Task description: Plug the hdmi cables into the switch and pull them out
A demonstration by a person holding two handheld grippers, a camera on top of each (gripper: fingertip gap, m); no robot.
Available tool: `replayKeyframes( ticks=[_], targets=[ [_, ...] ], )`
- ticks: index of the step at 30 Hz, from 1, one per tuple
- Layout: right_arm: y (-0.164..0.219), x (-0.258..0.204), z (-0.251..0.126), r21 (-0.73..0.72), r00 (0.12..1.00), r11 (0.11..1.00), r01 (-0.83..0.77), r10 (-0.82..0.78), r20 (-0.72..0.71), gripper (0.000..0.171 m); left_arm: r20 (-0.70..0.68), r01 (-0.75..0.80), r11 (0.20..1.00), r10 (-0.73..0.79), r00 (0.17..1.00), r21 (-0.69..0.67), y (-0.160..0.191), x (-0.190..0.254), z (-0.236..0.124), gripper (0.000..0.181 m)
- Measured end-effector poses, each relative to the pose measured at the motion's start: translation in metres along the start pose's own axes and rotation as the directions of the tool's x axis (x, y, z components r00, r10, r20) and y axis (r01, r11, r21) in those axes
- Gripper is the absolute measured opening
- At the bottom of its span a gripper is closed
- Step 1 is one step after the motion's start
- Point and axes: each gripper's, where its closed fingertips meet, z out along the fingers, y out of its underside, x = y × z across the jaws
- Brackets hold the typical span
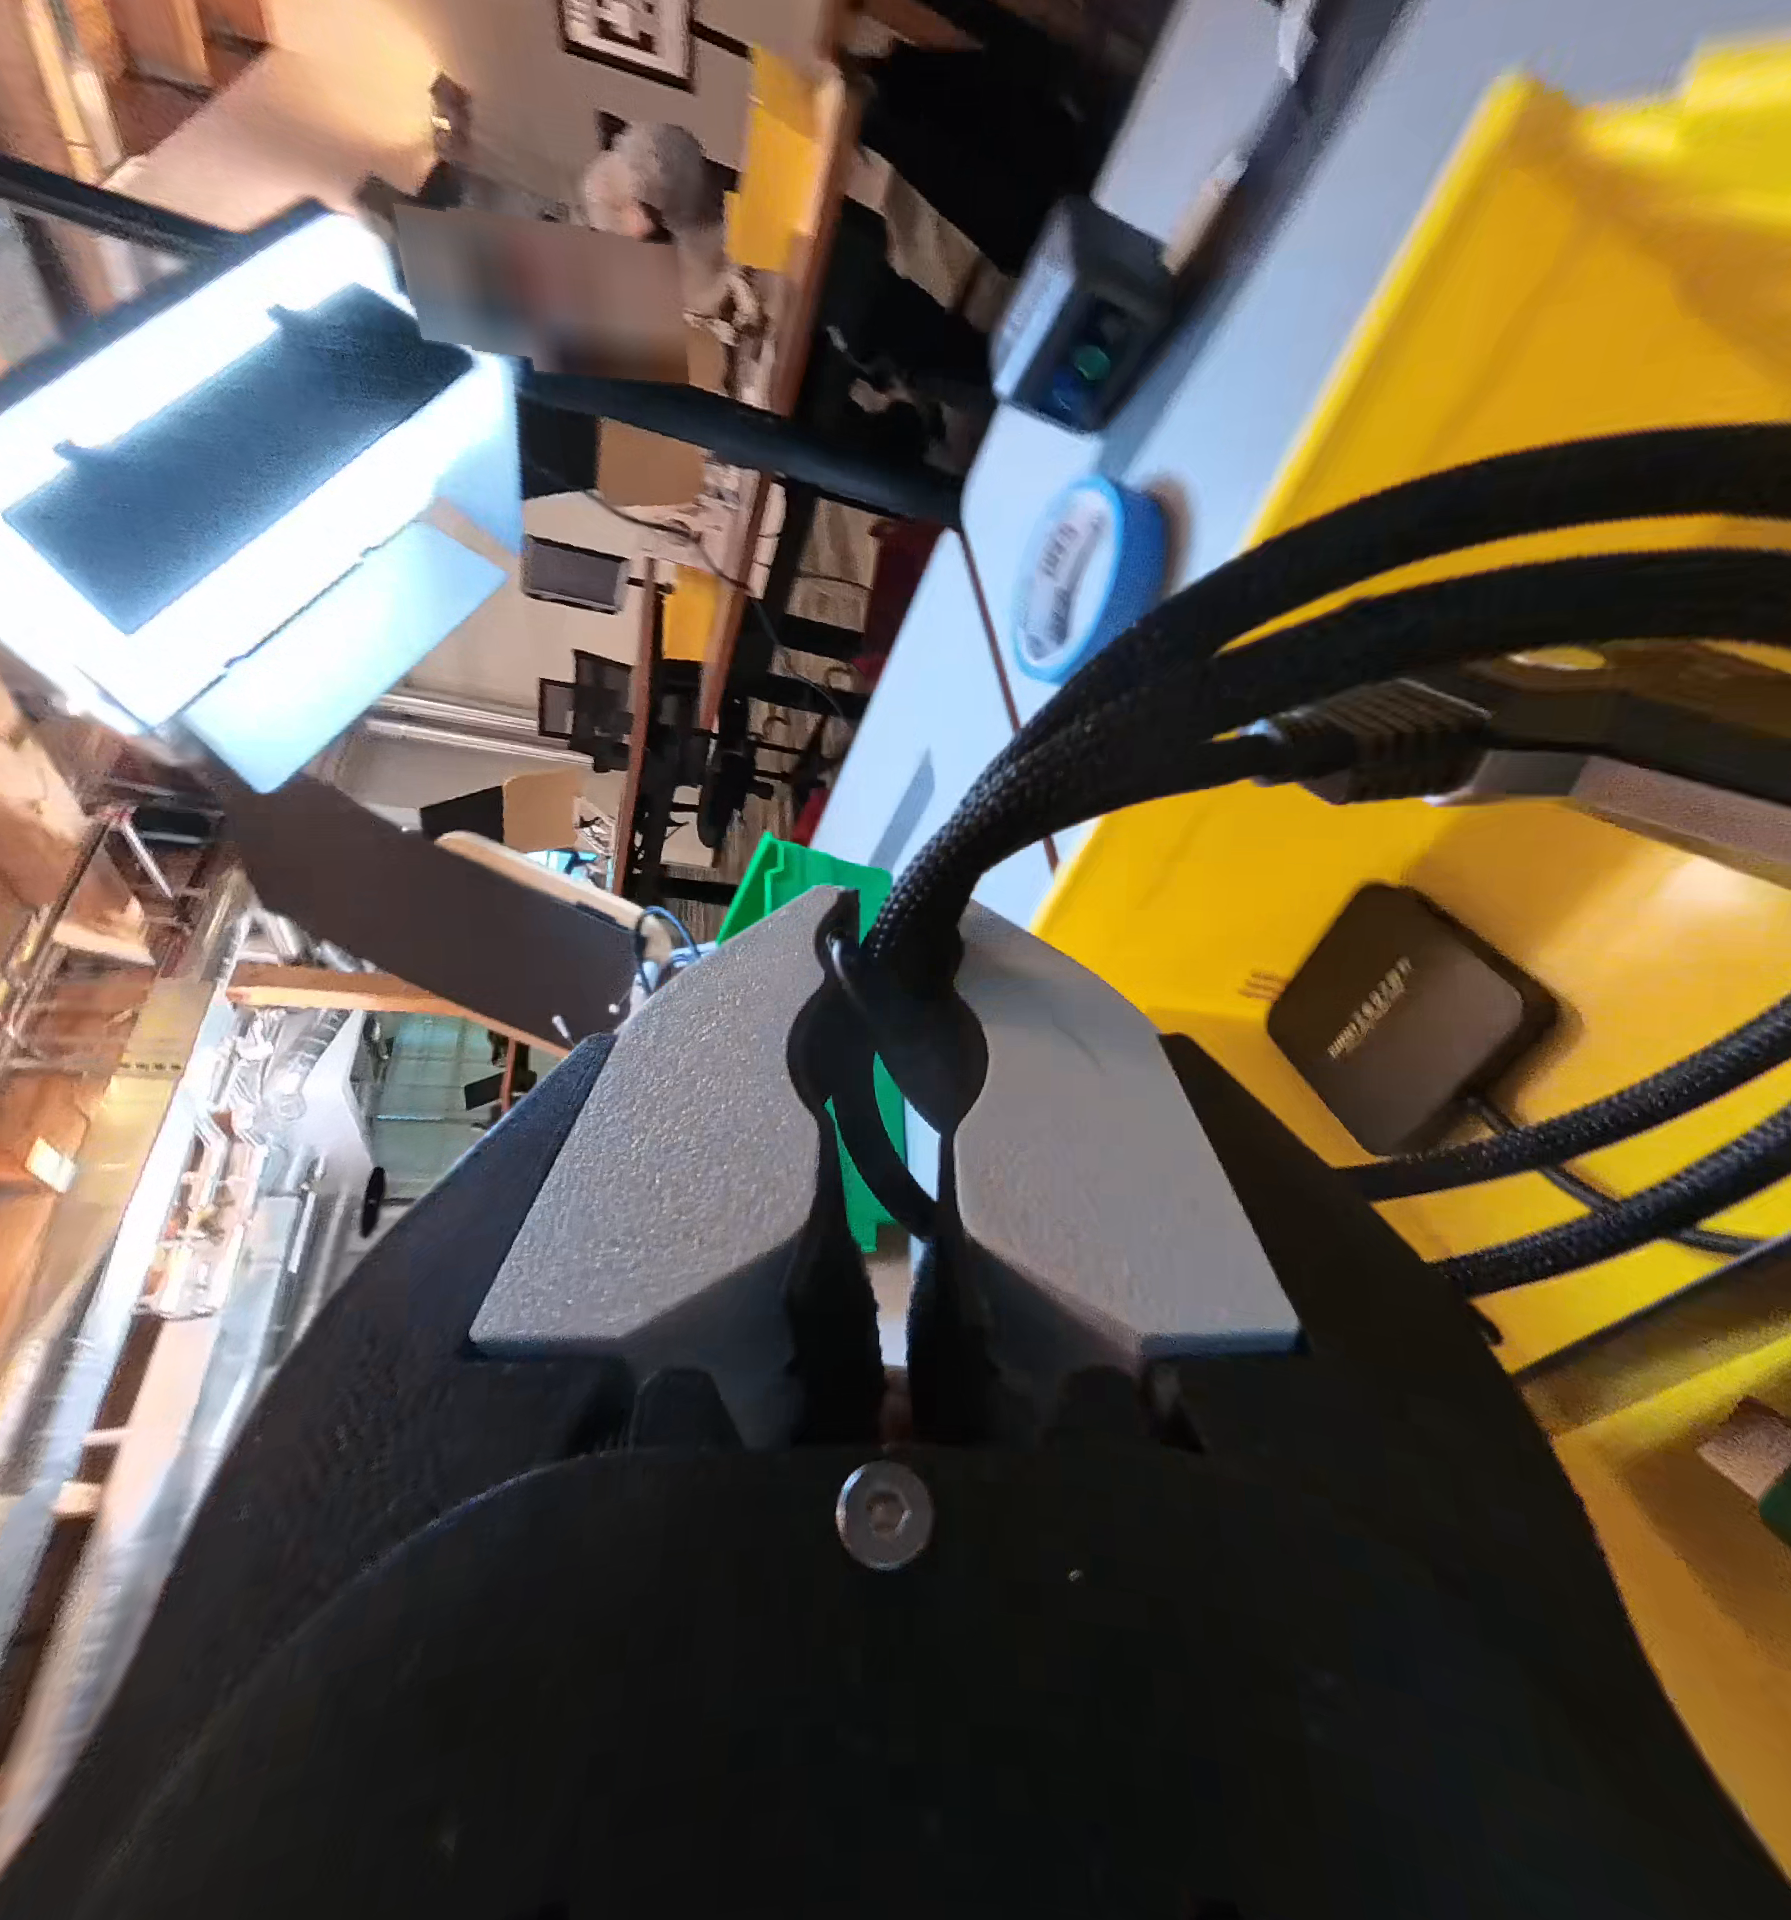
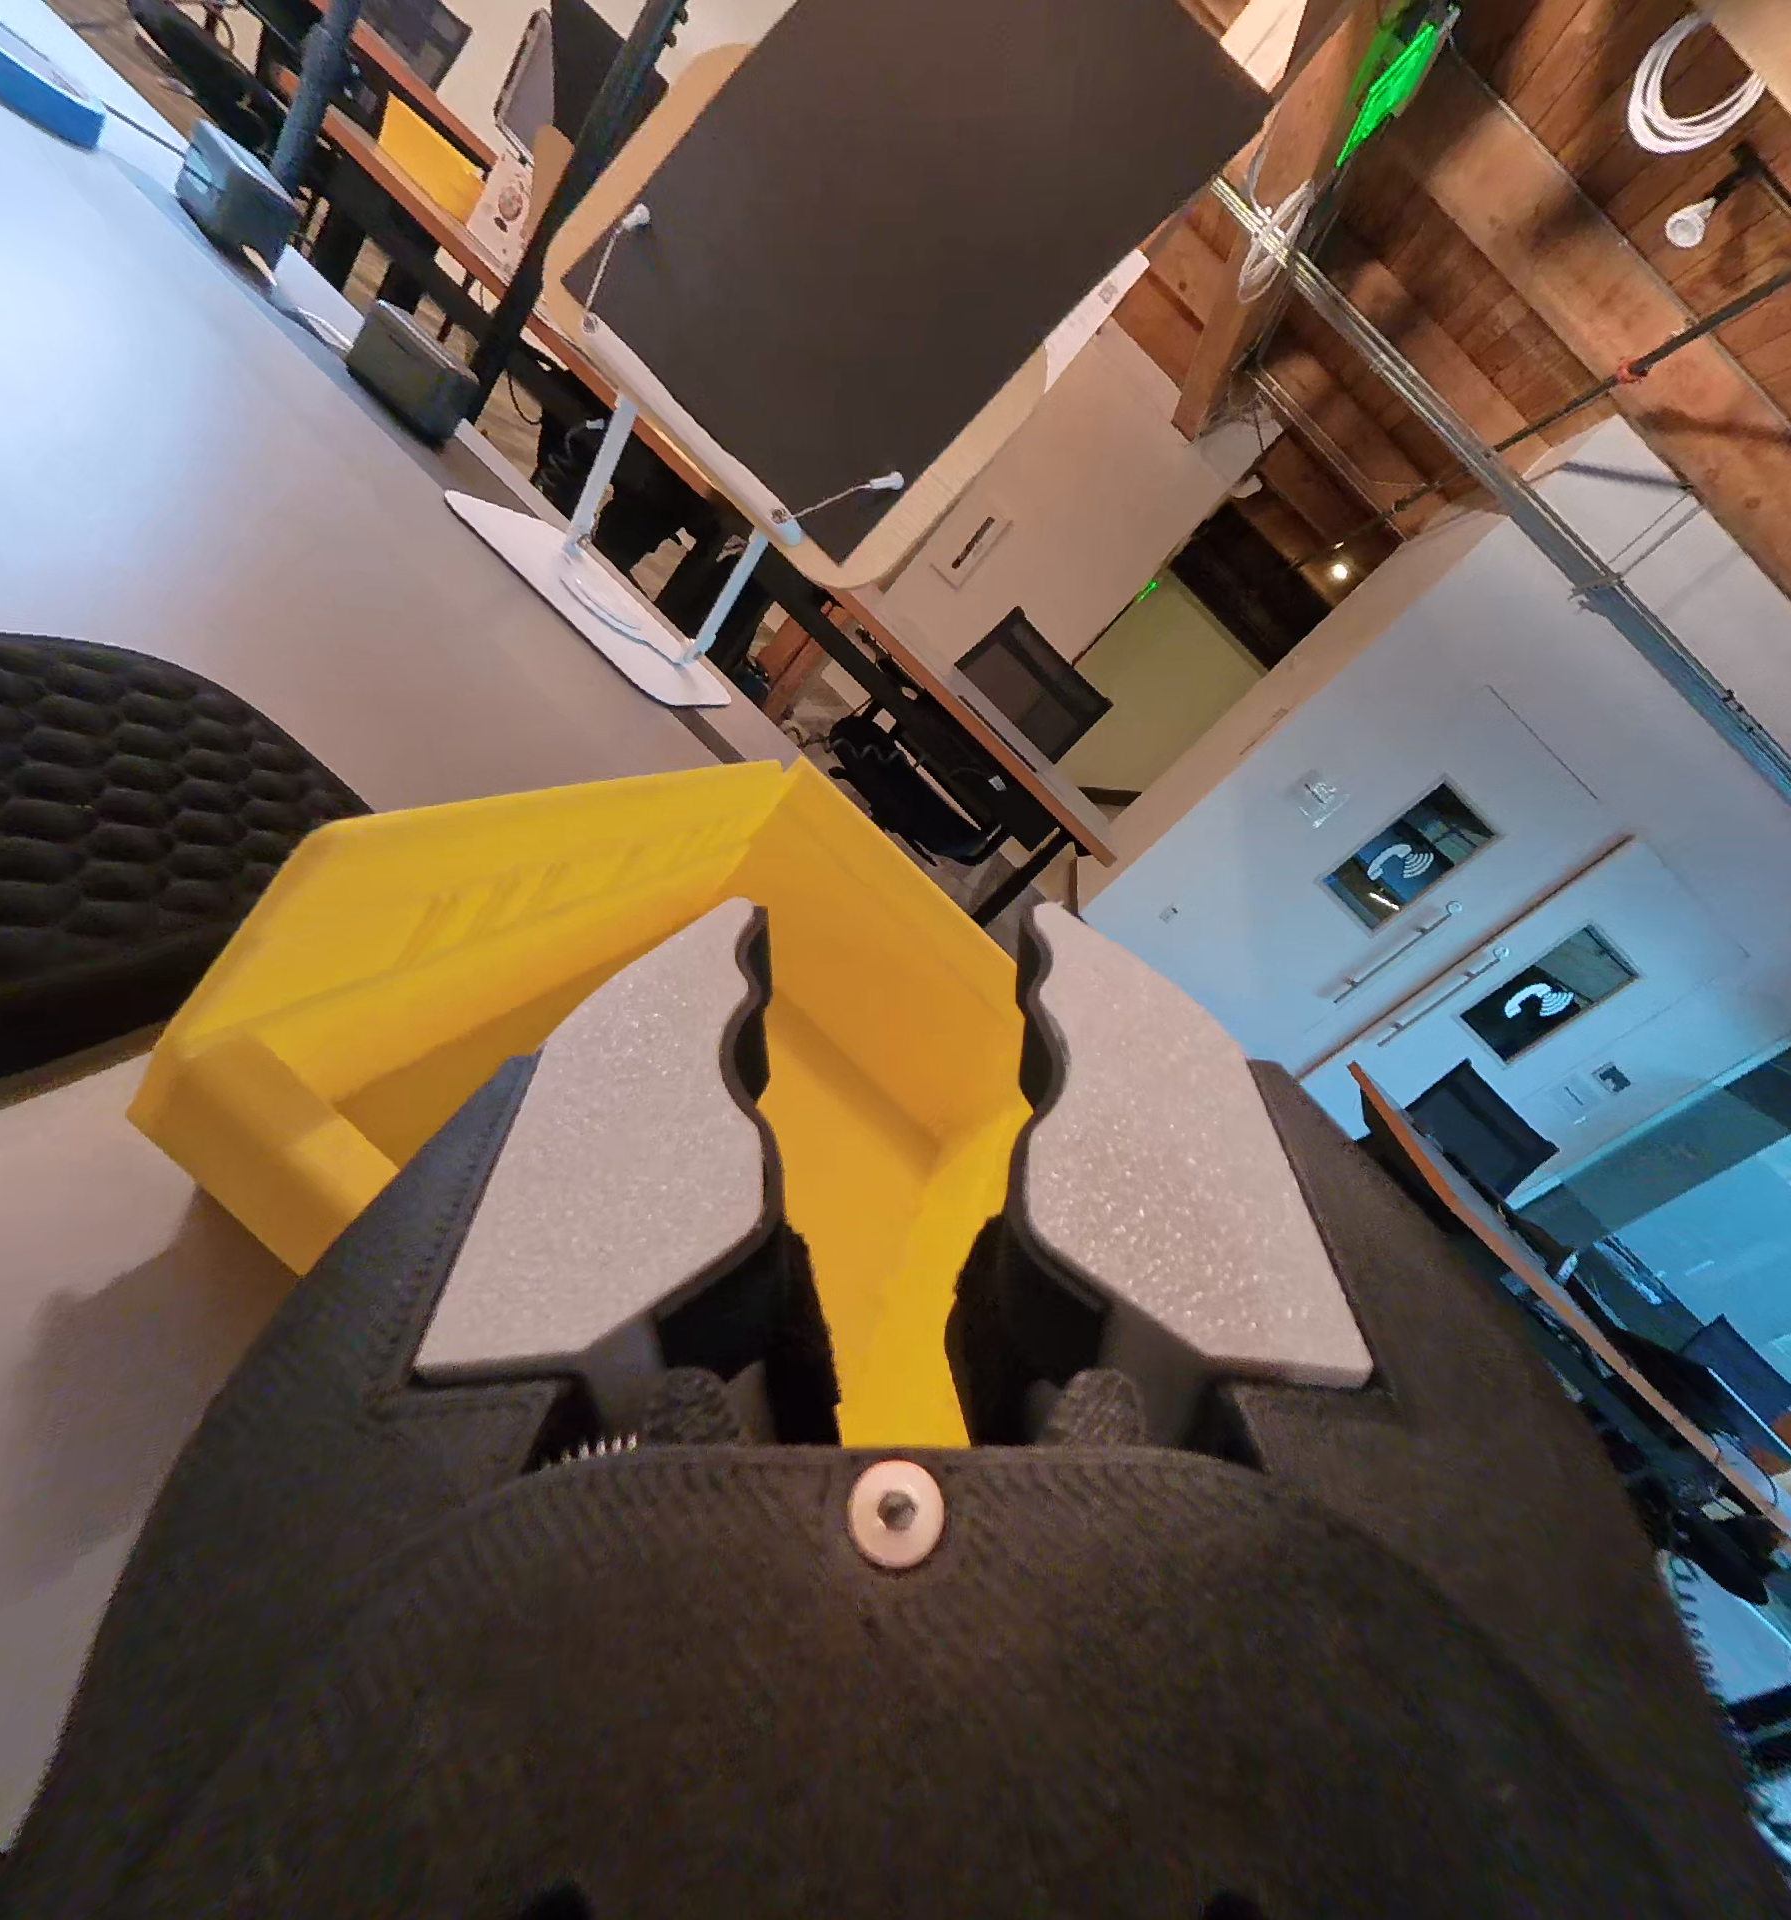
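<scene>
Cables (image 1: 1078, 727) in tilted left claw (image 1: 896, 987)

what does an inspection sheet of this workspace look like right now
surface: pale grey tabletop.
job's things: small flat black switch box lying in the yellow plastic bin.
clutter: blue tape roll; green plastic bin; dark mesh pad.
grippers: left hand-held gripper shut on a black braided cable; right hand-held gripper open, empty, over a yellow bin.
cables: black braided loops, plug ends loose.
surroundings: desks, black panel.
</scene>
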Motion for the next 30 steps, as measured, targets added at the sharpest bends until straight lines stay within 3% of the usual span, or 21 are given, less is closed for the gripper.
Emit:
replayKeyframes(
  ticks=[4,6,9,13,17,20,24,27,30],
  targets=[
    [0.0,-0.007,0.006,-0.01,1.0,1.0,0.002,-0.001,0.027,0.046,0.082,0.261,0.945,-0.281,0.956,0.198,-0.026,-0.05,-0.036,0.012],
    [-0.005,-0.012,0.01,0.002,0.999,1.0,0.002,-0.002,0.05,0.046,0.043,0.419,0.836,-0.462,0.886,0.354,-0.046,-0.069,-0.061,0.012],
    [-0.019,-0.026,0.019,0.046,0.995,0.999,0.006,-0.011,0.102,0.046,-0.158,0.606,0.601,-0.63,0.76,0.521,-0.082,-0.077,-0.104,0.012],
    [-0.057,-0.055,0.037,0.185,0.982,0.982,0.02,-0.054,0.183,0.051,-0.557,0.795,0.266,-0.594,0.581,0.545,-0.143,-0.051,-0.166,0.012],
    [-0.101,-0.093,0.052,0.347,0.961,0.937,0.041,-0.132,0.243,0.065,-0.755,0.846,0.041,-0.429,0.496,0.532,-0.192,-0.009,-0.228,0.013],
    [-0.142,-0.114,0.056,0.516,0.964,0.856,0.031,-0.163,0.211,0.079,-0.859,0.9,-0.053,-0.328,0.394,0.433,-0.214,0.031,-0.254,0.013],
    [-0.207,-0.149,0.038,0.768,0.968,0.639,-0.034,-0.169,0.184,0.097,-0.976,0.974,-0.134,-0.144,0.162,0.182,-0.24,0.082,-0.272,0.014],
    [-0.236,-0.178,0.029,0.836,0.959,0.548,-0.042,-0.212,0.188,0.107,-1.0,0.993,-0.119,-0.006,0.006,0.007,-0.26,0.115,-0.28,0.013],
    [-0.245,-0.202,0.031,0.827,0.937,0.556,0.082,-0.326,0.126,0.102,-0.984,0.99,-0.009,0.114,-0.136,-0.138,-0.282,0.151,-0.287,0.013]
  ],
)
